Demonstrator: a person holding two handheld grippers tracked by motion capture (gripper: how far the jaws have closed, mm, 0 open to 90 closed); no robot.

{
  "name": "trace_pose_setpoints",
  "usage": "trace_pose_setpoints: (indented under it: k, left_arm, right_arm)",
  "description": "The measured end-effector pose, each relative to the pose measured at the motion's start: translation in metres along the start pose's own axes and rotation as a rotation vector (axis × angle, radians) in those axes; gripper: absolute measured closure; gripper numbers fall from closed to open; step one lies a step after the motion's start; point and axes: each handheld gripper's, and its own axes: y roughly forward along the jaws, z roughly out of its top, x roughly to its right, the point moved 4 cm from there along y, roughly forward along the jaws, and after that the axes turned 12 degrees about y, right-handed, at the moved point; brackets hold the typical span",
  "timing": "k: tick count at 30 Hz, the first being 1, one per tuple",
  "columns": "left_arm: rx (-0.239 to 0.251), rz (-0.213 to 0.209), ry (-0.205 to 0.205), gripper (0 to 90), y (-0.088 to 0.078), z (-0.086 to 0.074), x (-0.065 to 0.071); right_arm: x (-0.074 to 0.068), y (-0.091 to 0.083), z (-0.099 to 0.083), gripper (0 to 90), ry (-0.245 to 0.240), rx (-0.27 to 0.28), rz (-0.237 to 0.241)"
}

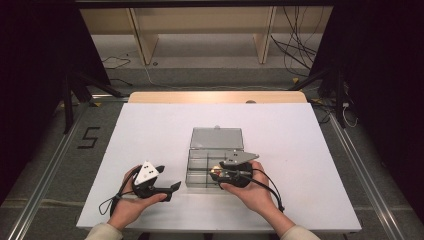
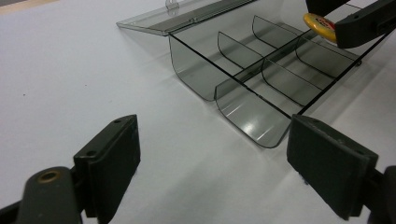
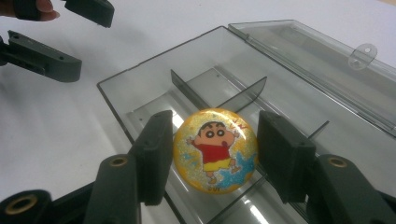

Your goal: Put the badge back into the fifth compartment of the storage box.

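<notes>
Right gripper [image 3: 215, 154]: clamped on a round badge, one black pad pressed to each side of its rim; held over the near right part of the box in the high view [image 1: 216, 172].
Badge [image 3: 215, 150]: yellow glittery disc with a cartoon child in red shirt and yellow shorts, face toward the right gripper's camera; above the box's compartments, whether touching the floor of one cannot be told; seen edge-on as a yellow sliver in the left gripper view [image 2: 320, 25].
Left gripper [image 2: 212, 163]: jaws wide apart, nothing between them, only bare table surface below; held in the left hand [image 1: 131, 200] near the table's front edge, just left of the box and apart from it [image 1: 175, 186].
Right hand [image 1: 255, 189]: wrapped around the right gripper's body at the box's near right corner, cable looping to its right.
Box [image 1: 200, 167]: clear smoky plastic, divided by thin partitions into compartments, resting flat near the middle of the table.
Lid [image 1: 217, 137]: swung fully open, lying flat on the table beyond the compartments, small clasp tab at its far edge [image 3: 363, 50].
Table [image 1: 300, 150]: white sheet over a wooden top.
</notes>
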Motion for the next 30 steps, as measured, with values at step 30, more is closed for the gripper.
trace_pose_setpoints:
  k: [30]
  left_arm:
    - [0.001, -0.001, -0.001, 17.2, 0.0001, 0.0003, 0.0002]
  right_arm:
    - [-0.0014, 0.0083, -0.0012, 47.0, 0.013, -0.038, 0.002]
